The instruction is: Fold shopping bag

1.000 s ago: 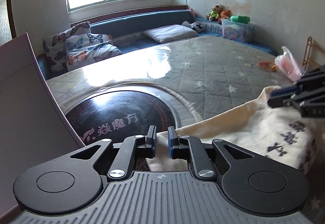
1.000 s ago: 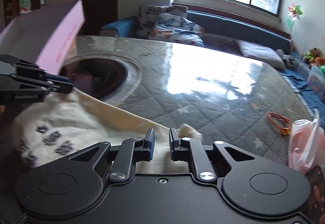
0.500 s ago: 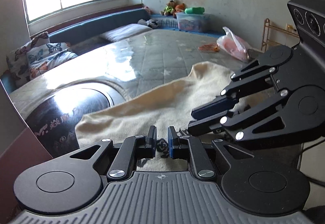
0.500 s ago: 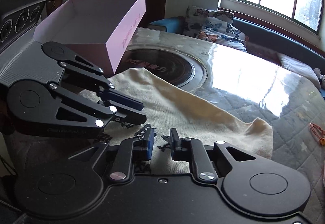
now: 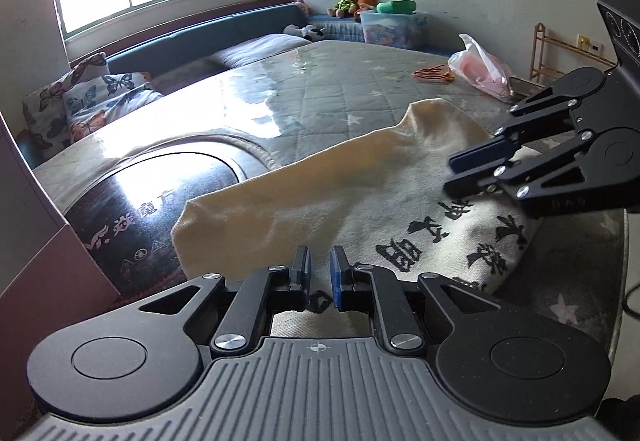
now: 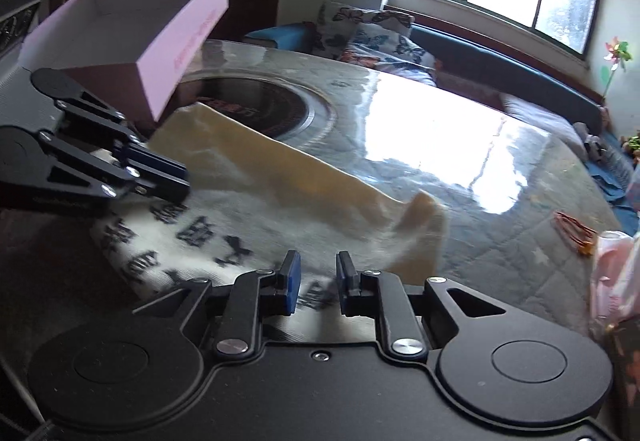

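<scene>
Lying on the near part of the big table (image 5: 320, 97), the cream shopping bag (image 5: 304, 201) has its side with black writing facing up. It looks doubled over, with a long straight edge running across it, and one end corner (image 6: 424, 217) curls up a little. That end looks blurry in the right wrist view, so the cloth may be moving. I cannot tell how many folds it has.

The left gripper (image 5: 320, 277) sits low over the near edge of the bag. Its two blue fingers have a small gap between them, with cloth showing there, but I cannot tell if they pinch it. The right gripper (image 6: 318, 283) is over the other end, by the writing. Its fingers are spread apart and hold nothing. One gripper at each end makes sense, because soft cloth stays flat only when both ends are minded.

A pink box (image 6: 160, 33) stands just past the bag's far corner, near a dark round plate (image 5: 132, 201) set into the table. A pink plastic bag (image 5: 480, 69) and an orange thing lie well away, out of the way of folding.
</scene>
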